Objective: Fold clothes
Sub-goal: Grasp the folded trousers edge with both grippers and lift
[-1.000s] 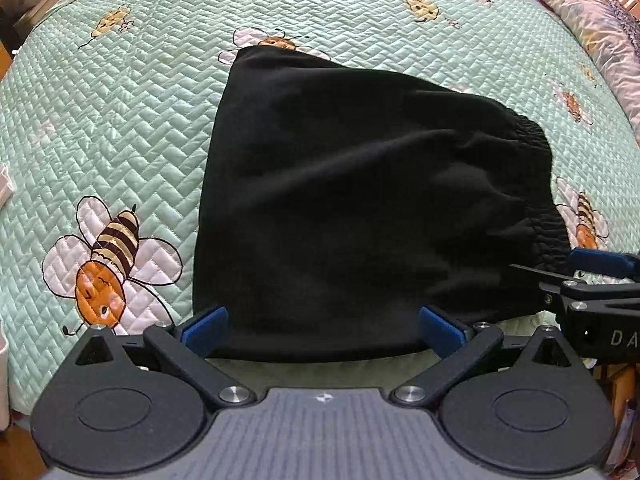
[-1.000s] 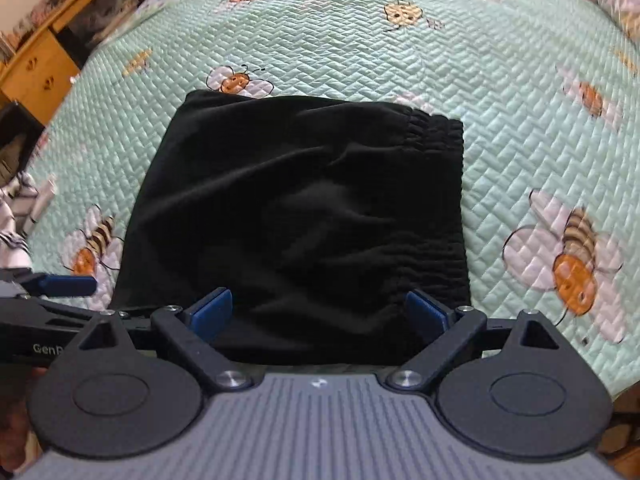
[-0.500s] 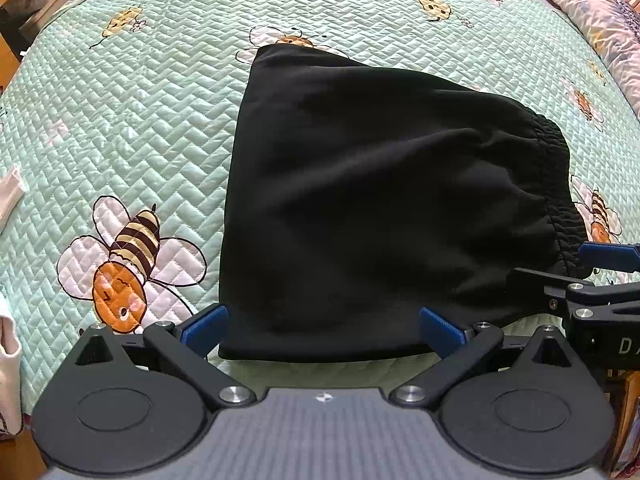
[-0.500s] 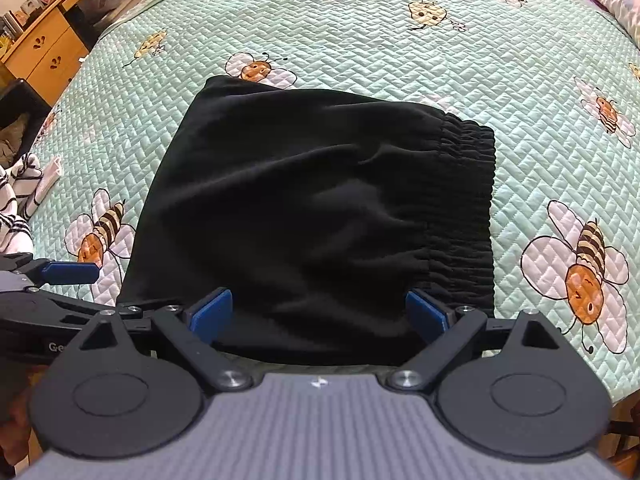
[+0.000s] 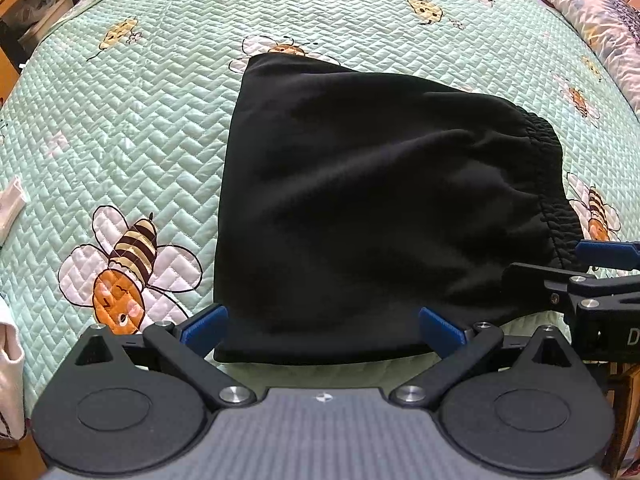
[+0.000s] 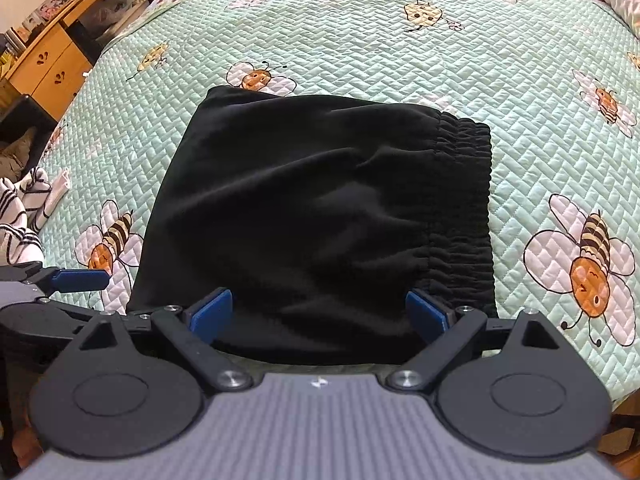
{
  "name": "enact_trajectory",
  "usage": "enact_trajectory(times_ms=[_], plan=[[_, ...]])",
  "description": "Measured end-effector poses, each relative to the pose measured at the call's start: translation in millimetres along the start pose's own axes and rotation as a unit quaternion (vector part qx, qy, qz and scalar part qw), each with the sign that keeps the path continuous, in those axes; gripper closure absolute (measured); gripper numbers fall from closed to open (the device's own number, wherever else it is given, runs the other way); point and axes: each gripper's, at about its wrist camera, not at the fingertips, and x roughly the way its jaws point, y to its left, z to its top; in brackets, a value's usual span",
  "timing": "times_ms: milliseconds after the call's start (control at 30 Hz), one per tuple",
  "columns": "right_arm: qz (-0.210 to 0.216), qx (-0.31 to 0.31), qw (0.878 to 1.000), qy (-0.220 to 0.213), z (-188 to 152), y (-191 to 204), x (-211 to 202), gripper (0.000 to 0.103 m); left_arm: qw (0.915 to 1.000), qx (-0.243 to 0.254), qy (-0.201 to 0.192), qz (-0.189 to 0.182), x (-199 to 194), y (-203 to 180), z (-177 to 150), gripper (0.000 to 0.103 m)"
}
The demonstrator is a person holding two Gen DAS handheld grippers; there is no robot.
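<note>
1. Left wrist view: showing black garment (image 5: 372, 208) folded into a compact panel, lying flat at frame centre on bee-print quilt (image 5: 132, 128); elastic waistband (image 5: 548, 184) at right edge.
2. Appearing smaller and further up the frame than a second ago; suggesting both tools pulling back from the cloth, fold probably finished.
3. Left gripper (image 5: 322, 326): standing spread wide, gripping nothing; blue pads (image 5: 204, 326) sitting at lower frame over the garment's near hem, contact not determinable.
4. Right wrist view: showing same garment (image 6: 320, 220) at centre, near hem at lower frame; striped cloth (image 6: 16, 216) lying at left edge, apart.
5. Right gripper (image 6: 320, 314): likewise spread wide and empty, pointing forward along the bed, level with its partner at lower left.
6. Remaining, as judged: withdrawing clear, or one more fold for a smaller stack.
</note>
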Motion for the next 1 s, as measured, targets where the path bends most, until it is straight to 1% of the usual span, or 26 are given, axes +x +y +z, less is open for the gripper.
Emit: enact_trajectory(times_ms=[233, 333, 400, 467, 500, 567, 600, 633, 667, 700, 733, 767, 800, 833, 900, 933, 1000], plan=[[0.011, 0.015, 1.0, -0.012, -1.4, -4.2, -3.6, 0.009, 0.9997, 0.007, -0.017, 0.013, -3.1, -1.8, 0.1, 0.001], [0.022, 0.02, 0.999, -0.016, -0.4, -7.7, -5.5, 0.009, 0.9995, 0.008, -0.027, 0.012, -4.6, -0.6, 0.1, 0.001], [0.031, 0.024, 0.999, -0.027, 0.2, -10.8, -9.0, 0.009, 0.9992, 0.005, -0.04, 0.002, -7.2, 2.2, -0.2, 0.001], [0.04, 0.028, 0.998, -0.047, 0.7, -14.7, -14.7, 0.009, 0.9979, -0.007, -0.06, -0.022, -12.2, 7.6, -1.1, 0.001], [0.051, 0.032, 0.996, -0.071, 0.2, -18.3, -21.6, 0.009, 0.9968, -0.013, -0.071, -0.034, -14.8, 10.3, -1.6, 0.001], [0.074, 0.04, 0.989, -0.12, -1.1, -25.9, -35.8, 0.009, 0.9917, -0.022, -0.109, -0.064, -24.8, 16.3, -5.0, 0.002], [0.102, 0.047, 0.98, -0.163, -5.1, -32.4, -47.1, 0.009, 0.9863, -0.011, -0.144, -0.08, -32.8, 17.9, -9.4, 0.002], [0.129, 0.053, 0.969, -0.205, -9.2, -39.0, -57.9, 0.009, 0.9788, 0.001, -0.181, -0.097, -41.2, 19.2, -14.2, 0.002], [0.152, 0.053, 0.957, -0.243, -13.7, -45.6, -65.1, 0.007, 0.9695, 0.013, -0.217, -0.113, -49.7, 20.5, -19.0, 0.001], [0.173, 0.053, 0.944, -0.276, -17.7, -52.0, -71.5, 0.005, 0.9584, 0.025, -0.253, -0.13, -58.2, 21.8, -23.8, 0.001], [0.185, 0.041, 0.94, -0.282, -17.8, -56.6, -70.9, 0.0, 0.9522, 0.03, -0.271, -0.138, -60.1, 23.7, -26.4, 0.001], [0.197, 0.032, 0.937, -0.286, -17.7, -61.3, -69.9, 0.0, 0.9467, 0.034, -0.286, -0.145, -61.1, 25.7, -28.7, 0.001], [0.201, 0.043, 0.94, -0.271, -15.6, -66.2, -65.6, 0.0, 0.9408, 0.038, -0.3, -0.152, -62.1, 27.8, -31.1, 0.001], [0.206, 0.053, 0.943, -0.257, -13.9, -71.0, -61.3, 0.0, 0.9421, 0.03, -0.297, -0.152, -58.1, 30.6, -31.1, 0.001], [0.236, 0.069, 0.937, -0.246, -16.2, -78.9, -54.9, 0.0, 0.9466, 0.011, -0.286, -0.149, -48.7, 36.4, -30.4, 0.001], [0.245, 0.07, 0.935, -0.247, -18.5, -80.7, -53.4, 0.0, 0.9475, -0.001, -0.279, -0.155, -45.0, 39.3, -30.6, 0.001], [0.242, 0.078, 0.935, -0.249, -21.9, -83.1, -50.3, 0.0, 0.9483, -0.025, -0.267, -0.17, -37.9, 45.0, -31.2, 0.001]])
